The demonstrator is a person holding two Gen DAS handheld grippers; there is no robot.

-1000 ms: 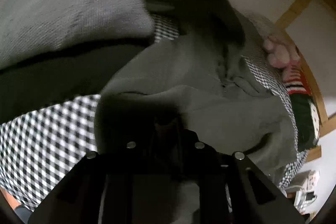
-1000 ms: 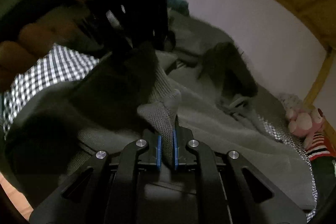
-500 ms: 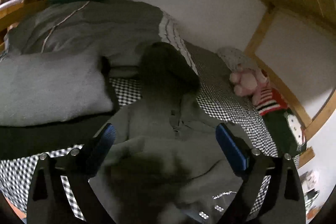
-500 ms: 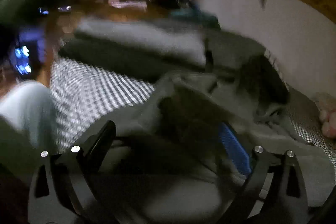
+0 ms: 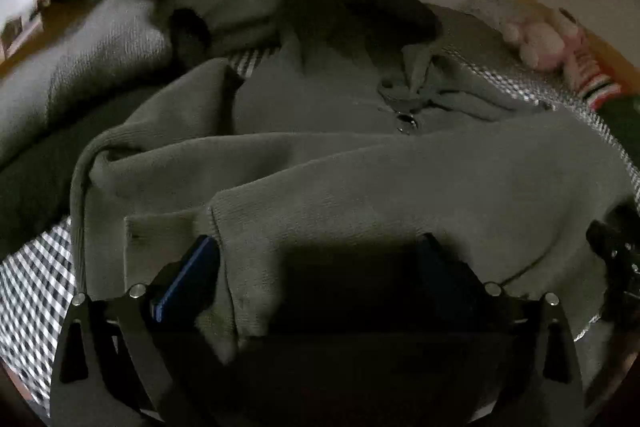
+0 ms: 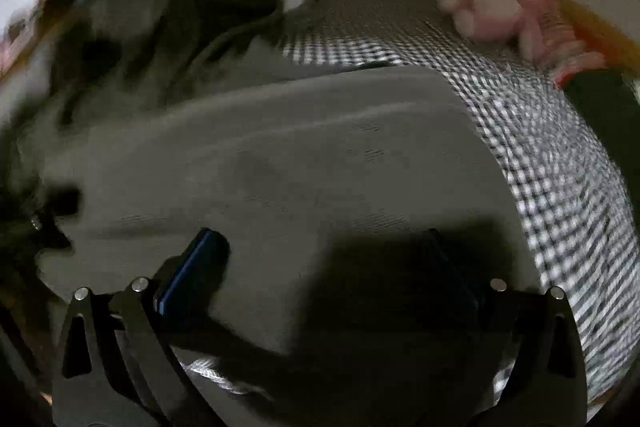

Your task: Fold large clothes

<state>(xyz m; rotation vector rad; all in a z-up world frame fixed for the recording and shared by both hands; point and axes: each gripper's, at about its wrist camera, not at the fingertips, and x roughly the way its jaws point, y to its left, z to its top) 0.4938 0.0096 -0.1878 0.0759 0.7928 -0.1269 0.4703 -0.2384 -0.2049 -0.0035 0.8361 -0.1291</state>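
Two grippers, left (image 5: 316,267) and right (image 6: 324,263), jaws just spread wide, empty | thick olive-grey knitted hoodie (image 5: 360,167) lies half-folded on black-and-white checked bedsheet (image 6: 540,147) | likely soft, floppy, heavy; best pinched at hem corners.

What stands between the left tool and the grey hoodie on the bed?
Nothing visible. The left tool, its jaws wide open, is directly over the grey hoodie, with only folded cloth between and below them.

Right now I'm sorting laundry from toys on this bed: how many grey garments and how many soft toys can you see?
Grey knitted garments: 2, a zip hoodie and a folded sweater
Pink plush toys: 1
Total: 3
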